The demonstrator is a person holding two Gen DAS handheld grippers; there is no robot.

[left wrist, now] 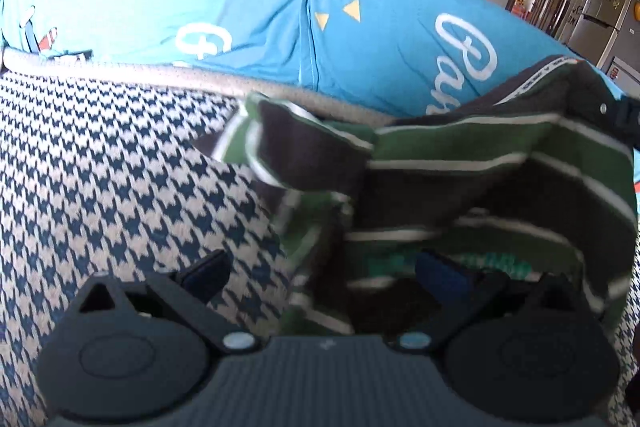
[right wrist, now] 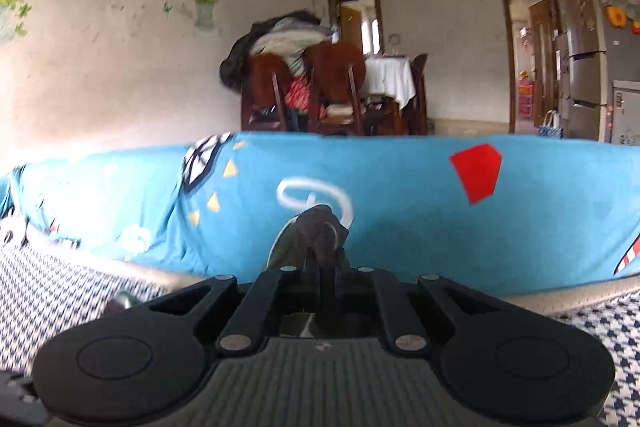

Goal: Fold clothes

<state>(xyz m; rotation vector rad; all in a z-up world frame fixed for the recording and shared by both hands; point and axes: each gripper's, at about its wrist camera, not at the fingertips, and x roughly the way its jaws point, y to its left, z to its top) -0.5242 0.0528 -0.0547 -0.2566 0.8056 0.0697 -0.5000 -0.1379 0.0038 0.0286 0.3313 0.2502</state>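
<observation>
Houndstooth cover (left wrist: 100, 163), woven, navy on cream, spreads over the seat; a grey piped edge runs along its far side, and behind that rises a backrest draped in a smooth turquoise sheet (left wrist: 248, 11) printed with white script, yellow triangles and a black-and-white diamond; in the right wrist view the same sheet shows a red pentagon patch. Beyond the backrest: pale wall with flower decals, wooden chairs (right wrist: 304, 91) heaped with clothes, a table under a white cloth (right wrist: 390, 75), brown door frames, a steel fridge (right wrist: 588, 67) dotted with magnets.

Shirt (left wrist: 460, 179), knit, dark green and charcoal bands split by thin white stripes, lies rumpled on the houndstooth at centre and right of the left wrist view; one edge lifted toward the upper right, white printed tape along that raised hem; folds soft and blurred.

Left gripper (left wrist: 320, 275): matte black, jaws spread wide; left finger over bare houndstooth, right finger (left wrist: 440, 273) with its blue pad over the striped cloth; whether the pad touches the cloth, cannot tell.

Right gripper (right wrist: 320, 263): jaws pressed together, pinching a bunched fold of the shirt; the cloth pokes up past the fingertips as a rounded grey-dark lump against the turquoise sheet; the same gripper shows at the right edge of the left wrist view, at the lifted hem.
</observation>
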